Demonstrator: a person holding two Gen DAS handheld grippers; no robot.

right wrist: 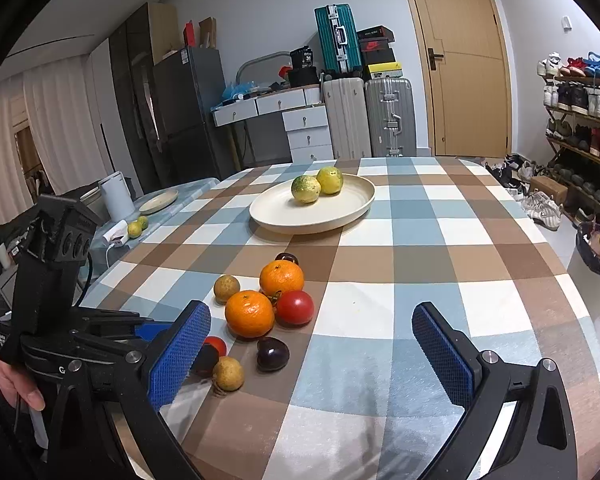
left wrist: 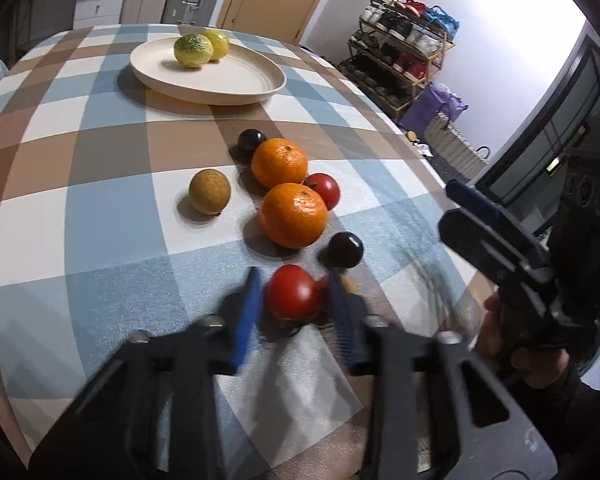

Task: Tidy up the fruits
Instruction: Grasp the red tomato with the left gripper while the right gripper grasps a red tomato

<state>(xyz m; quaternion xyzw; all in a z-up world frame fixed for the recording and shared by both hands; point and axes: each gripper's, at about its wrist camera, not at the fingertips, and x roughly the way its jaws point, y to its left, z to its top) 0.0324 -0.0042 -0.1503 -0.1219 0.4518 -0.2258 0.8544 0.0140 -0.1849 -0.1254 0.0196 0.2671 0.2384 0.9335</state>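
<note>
My left gripper (left wrist: 294, 304) is shut on a red tomato (left wrist: 292, 292) low on the checked tablecloth, one blue pad on each side. Just beyond lie a dark plum (left wrist: 345, 250), two oranges (left wrist: 293, 216), a second tomato (left wrist: 324, 190), a brown round fruit (left wrist: 210, 192) and another plum (left wrist: 252, 141). A cream plate (left wrist: 240, 92) at the far side holds two yellow-green citrus (left wrist: 193, 51). My right gripper (right wrist: 312, 336) stands open and empty above the cloth, right of the pile. Its left finger hides most of the held tomato (right wrist: 217, 345); a second brown fruit (right wrist: 228, 374) lies beside it.
The table's right edge drops toward a shoe rack (right wrist: 580, 128) and a dark basket (right wrist: 596, 252). A lower side table (right wrist: 168, 204) at the left carries a small plate, a white kettle and two citrus. Suitcases and a door stand behind.
</note>
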